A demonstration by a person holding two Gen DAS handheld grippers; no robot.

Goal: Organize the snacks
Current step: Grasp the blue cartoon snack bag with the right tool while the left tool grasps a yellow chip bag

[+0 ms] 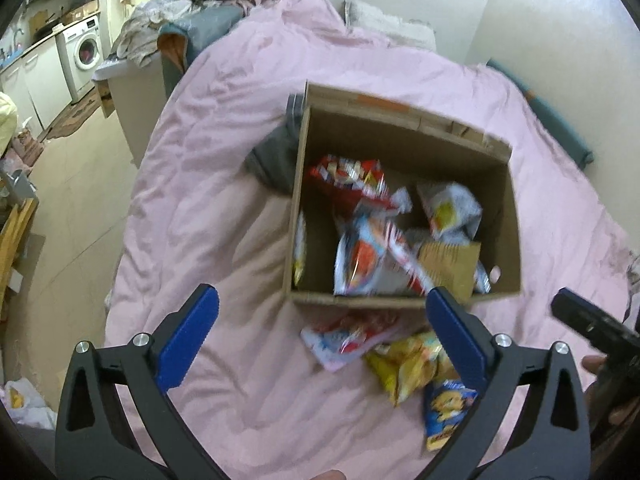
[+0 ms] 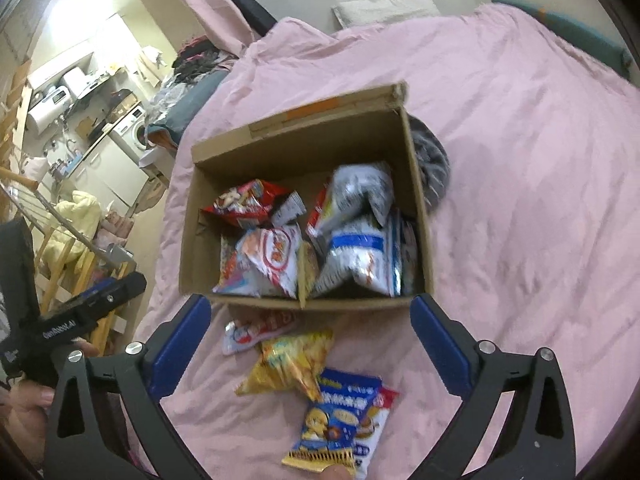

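Note:
An open cardboard box (image 1: 404, 120) (image 2: 296, 126) stands on a pink bed cover and holds several snack bags, among them a red one (image 1: 348, 178) (image 2: 244, 200) and a white one (image 1: 452, 208) (image 2: 360, 256). In front of the box lie loose bags: a pink-white one (image 1: 344, 340) (image 2: 256, 328), a yellow one (image 1: 412, 364) (image 2: 296, 360) and a blue one (image 1: 448, 404) (image 2: 340, 416). My left gripper (image 1: 320, 336) is open and empty above the loose bags. My right gripper (image 2: 310, 340) is open and empty over the same bags.
The pink bed cover (image 1: 224, 184) (image 2: 520, 160) fills most of both views. A grey cloth (image 1: 276, 156) (image 2: 432, 160) lies beside the box. A pillow (image 1: 388, 24) sits at the bed's head by the wall. A washing machine (image 1: 84, 48) and cluttered furniture stand at the left.

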